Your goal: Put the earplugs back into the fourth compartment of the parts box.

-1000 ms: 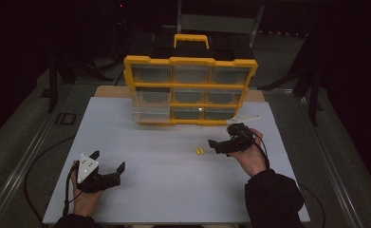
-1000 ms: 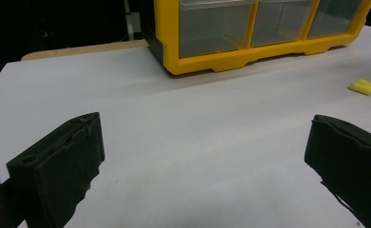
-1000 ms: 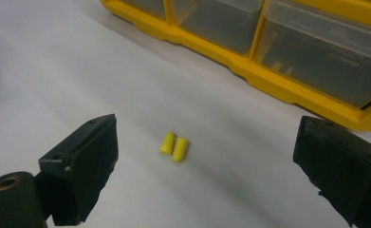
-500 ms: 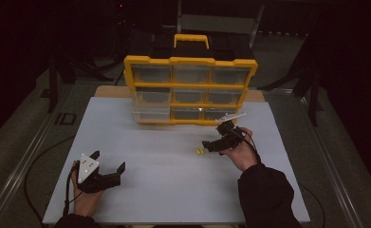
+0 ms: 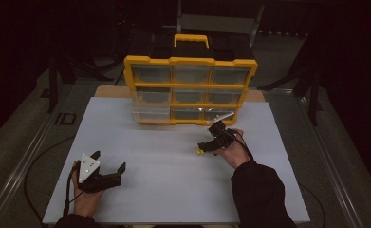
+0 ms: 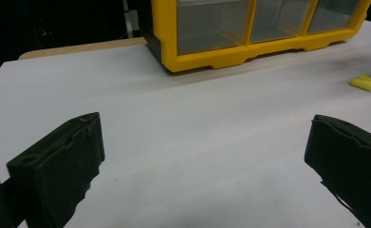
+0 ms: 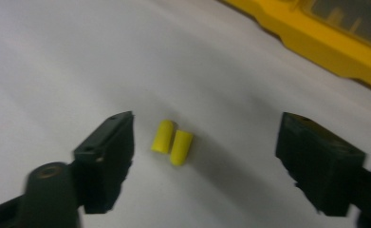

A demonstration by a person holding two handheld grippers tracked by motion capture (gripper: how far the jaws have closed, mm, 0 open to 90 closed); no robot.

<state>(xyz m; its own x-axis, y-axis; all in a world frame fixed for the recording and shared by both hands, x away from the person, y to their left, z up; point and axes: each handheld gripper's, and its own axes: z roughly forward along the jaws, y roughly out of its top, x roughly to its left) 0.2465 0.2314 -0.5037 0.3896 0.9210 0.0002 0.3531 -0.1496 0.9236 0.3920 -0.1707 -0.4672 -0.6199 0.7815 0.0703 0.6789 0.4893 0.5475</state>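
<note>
Earplugs (image 7: 172, 145), two small yellow foam cylinders, lie side by side and touching on the white surface (image 5: 164, 190), right of its middle and a little in front of the organiser's lower right corner; also seen in the high view (image 5: 199, 151) and, farther off, in the left gripper view (image 6: 365, 82). Right gripper (image 5: 207, 145) comes in over them from the right, held low and tilted down toward the surface; its fingers (image 7: 108, 152) have just been closing in but are wide apart, the pair of plugs between them, nearer the left-hand finger in the right gripper view, with a gap on each side and no pad touching them. Nothing gripped. Right gripper view is somewhat blurred. Yellow organiser (image 5: 190, 88) stands upright toward the far edge of the surface, centre, with clear-fronted drawers in rows and a yellow handle on top; its lowest left drawer sits pulled out a little. What the drawers contain cannot be made out. Left gripper (image 5: 108, 172) rests near the front left corner of the surface, held in the person's left hand (image 5: 86, 202), well apart from the plugs; its fingers (image 6: 60, 166) stand spread wide with bare surface between them, holding nothing. Dark sleeve (image 5: 261, 197) on the right forearm enters from the front edge
</note>
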